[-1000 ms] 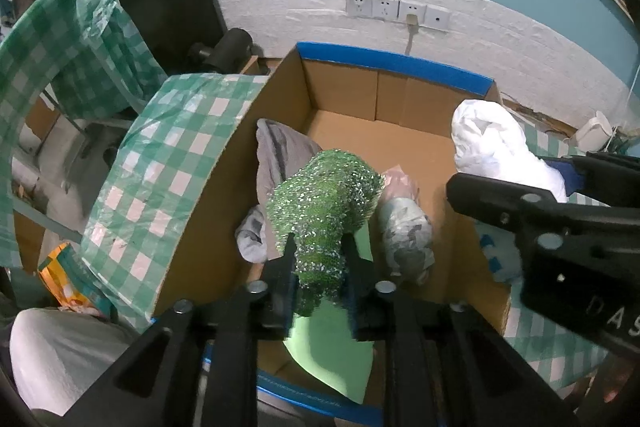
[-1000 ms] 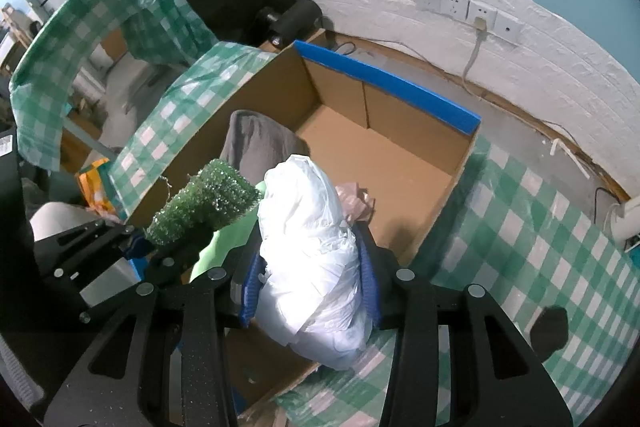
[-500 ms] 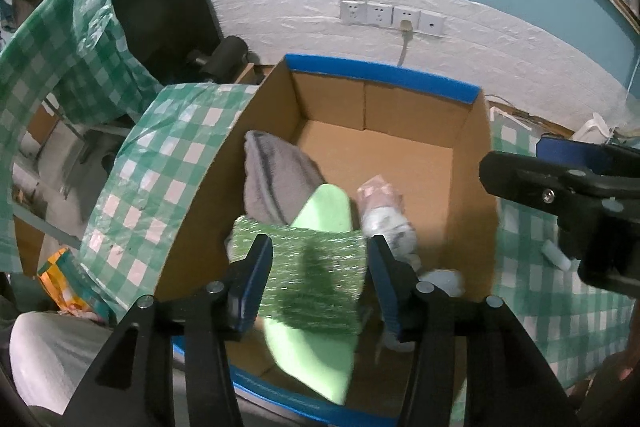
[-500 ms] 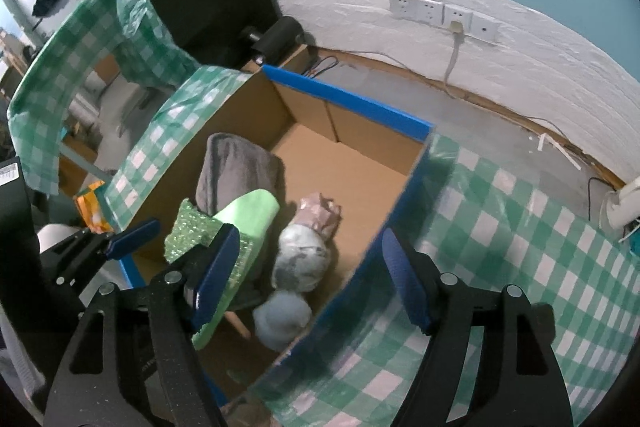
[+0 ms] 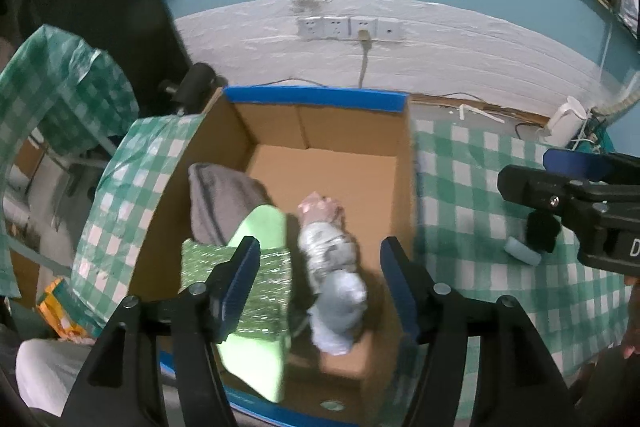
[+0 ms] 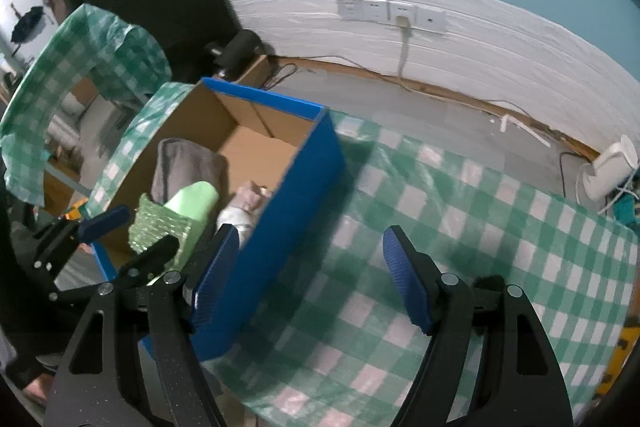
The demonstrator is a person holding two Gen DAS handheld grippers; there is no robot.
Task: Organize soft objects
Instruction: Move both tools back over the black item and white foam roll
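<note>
**A:** Status?

**B:** Both drops are done. A second ago my left hand-held gripper (image 5: 316,287) was pinching the glittery green sponge (image 5: 256,279) and the right one held the white bundle; half a second ago both had let go. Now both are spread wide, nothing between the fingers.

**A:** Where did they land?

**B:** In the cardboard box (image 5: 404,187), near end. The sponge lies on the light green foam sheet (image 5: 260,227), beside the grey towel (image 5: 216,199) along the left wall. The white bundle (image 5: 340,303) sits against the patterned roll (image 5: 328,251), next to the pink item (image 5: 320,207).

**A:** And the right one?

**B:** My right hand-held gripper (image 6: 310,275) has swung out over the desk (image 6: 440,227), right of the box. In the left view I see a small pale blue piece (image 5: 522,253) and a dark object (image 5: 542,231) on the cloth near the desk's right edge.

**A:** Next?

**B:** Probably those two. Can't tell what the dark one is.
</note>
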